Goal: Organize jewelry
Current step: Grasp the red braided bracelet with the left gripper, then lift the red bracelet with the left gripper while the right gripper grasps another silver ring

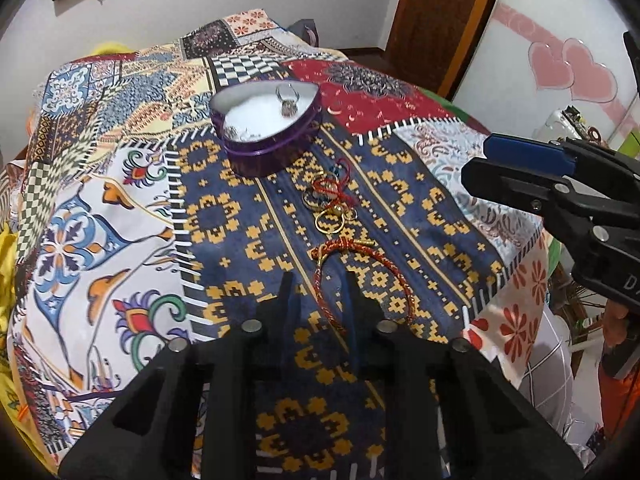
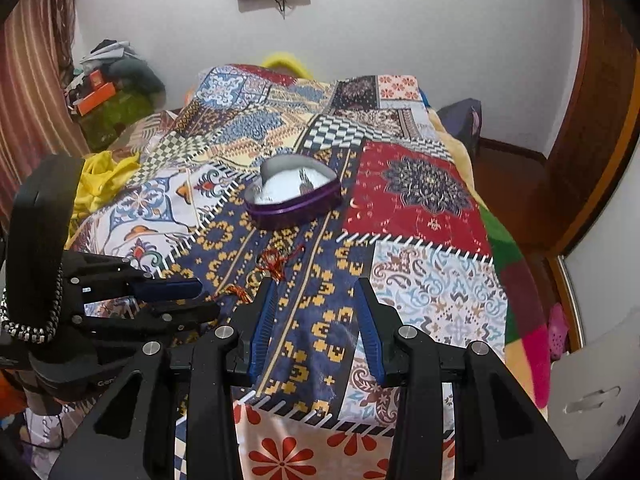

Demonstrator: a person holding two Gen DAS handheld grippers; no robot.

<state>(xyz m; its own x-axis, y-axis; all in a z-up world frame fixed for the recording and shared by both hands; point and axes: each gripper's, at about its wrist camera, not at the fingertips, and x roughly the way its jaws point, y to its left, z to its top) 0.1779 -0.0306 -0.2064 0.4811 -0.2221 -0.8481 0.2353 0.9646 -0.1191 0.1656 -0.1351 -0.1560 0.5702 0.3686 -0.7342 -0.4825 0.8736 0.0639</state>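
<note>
We work over a patchwork bedspread [image 1: 120,208]. Ahead of our left hand-held gripper [image 1: 318,280] sits the purple heart-shaped tin [image 1: 266,136], open and rigid, easy to steady. Between its part-open, empty fingers lies the red cord bracelet [image 1: 360,276]: light, limp, best pinched across the cord. Gold rings [image 1: 330,216] lie just beyond, slippery. Our right hand-held gripper [image 2: 316,308] hovers wide open, empty.

Lighting/quality: even, moderately bright indoor light; both views sharp at centre.
Strong fisheye bending and dark vignette at corners. Glare inside the heart-shaped tin [image 2: 294,192]; soft shadows on the bedspread [image 1: 224,216]; slight edge blur.
</note>
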